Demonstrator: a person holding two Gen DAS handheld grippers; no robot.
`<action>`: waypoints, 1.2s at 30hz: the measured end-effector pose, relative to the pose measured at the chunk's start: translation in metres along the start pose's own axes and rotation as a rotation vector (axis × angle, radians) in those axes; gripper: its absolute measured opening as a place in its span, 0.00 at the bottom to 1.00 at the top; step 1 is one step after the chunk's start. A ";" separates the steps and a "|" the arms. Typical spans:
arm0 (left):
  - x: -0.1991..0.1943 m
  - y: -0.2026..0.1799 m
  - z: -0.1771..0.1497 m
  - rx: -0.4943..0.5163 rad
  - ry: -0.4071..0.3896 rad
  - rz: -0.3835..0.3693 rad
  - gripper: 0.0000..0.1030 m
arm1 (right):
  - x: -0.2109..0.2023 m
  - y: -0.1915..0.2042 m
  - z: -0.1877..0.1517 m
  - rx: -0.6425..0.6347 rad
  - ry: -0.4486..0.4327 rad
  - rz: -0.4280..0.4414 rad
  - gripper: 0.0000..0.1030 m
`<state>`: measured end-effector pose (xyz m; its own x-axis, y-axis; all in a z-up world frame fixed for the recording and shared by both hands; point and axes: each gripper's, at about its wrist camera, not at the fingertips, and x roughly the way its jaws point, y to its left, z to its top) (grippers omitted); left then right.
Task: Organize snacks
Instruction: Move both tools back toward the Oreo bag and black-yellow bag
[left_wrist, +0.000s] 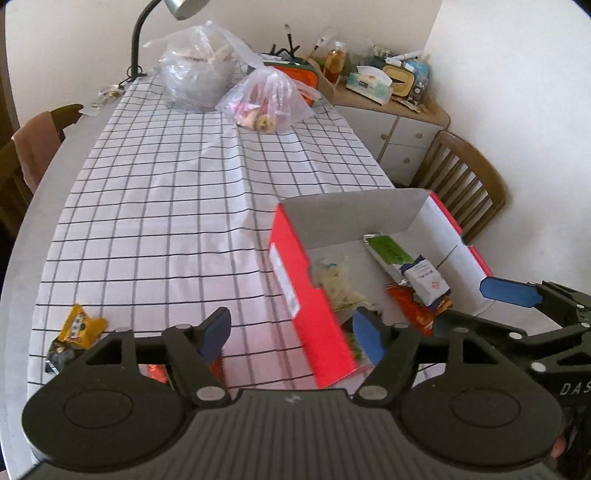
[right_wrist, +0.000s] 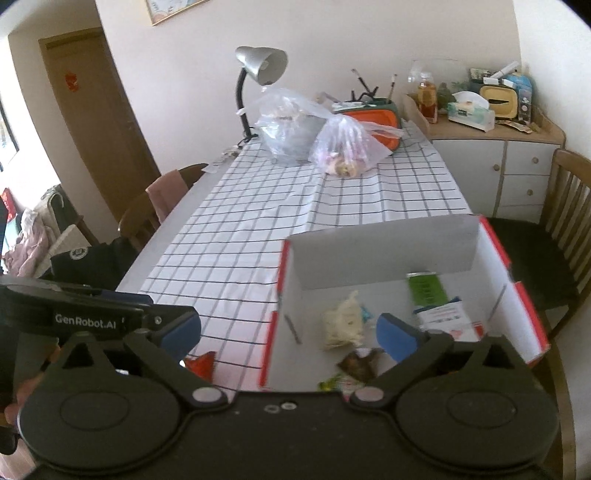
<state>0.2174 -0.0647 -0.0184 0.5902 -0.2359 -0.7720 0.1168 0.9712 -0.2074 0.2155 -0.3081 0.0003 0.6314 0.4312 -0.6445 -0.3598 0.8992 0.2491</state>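
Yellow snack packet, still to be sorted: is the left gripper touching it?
Apart. In the left wrist view the yellow snack packet lies on the tablecloth left of the open left gripper, nothing between its jaws.

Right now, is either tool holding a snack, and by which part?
Nothing is held. The left tool and right tool both stand open and empty above the red box.

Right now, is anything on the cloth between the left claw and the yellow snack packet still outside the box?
Nothing visible. The yellow packet lies on the checked cloth just left of the open, empty left claw; the red box stands on the claw's other side.
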 end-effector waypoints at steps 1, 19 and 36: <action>-0.002 0.007 -0.002 -0.001 -0.001 0.002 0.72 | 0.002 0.005 -0.001 -0.002 0.001 0.001 1.00; -0.012 0.155 -0.028 -0.128 0.046 0.112 0.72 | 0.068 0.088 -0.030 -0.025 0.125 0.008 1.00; 0.032 0.228 -0.045 -0.148 0.136 0.160 0.72 | 0.157 0.141 -0.055 -0.134 0.321 -0.011 1.00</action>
<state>0.2269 0.1476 -0.1172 0.4779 -0.0910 -0.8737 -0.0939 0.9836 -0.1538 0.2267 -0.1175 -0.1055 0.3953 0.3568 -0.8465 -0.4542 0.8769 0.1575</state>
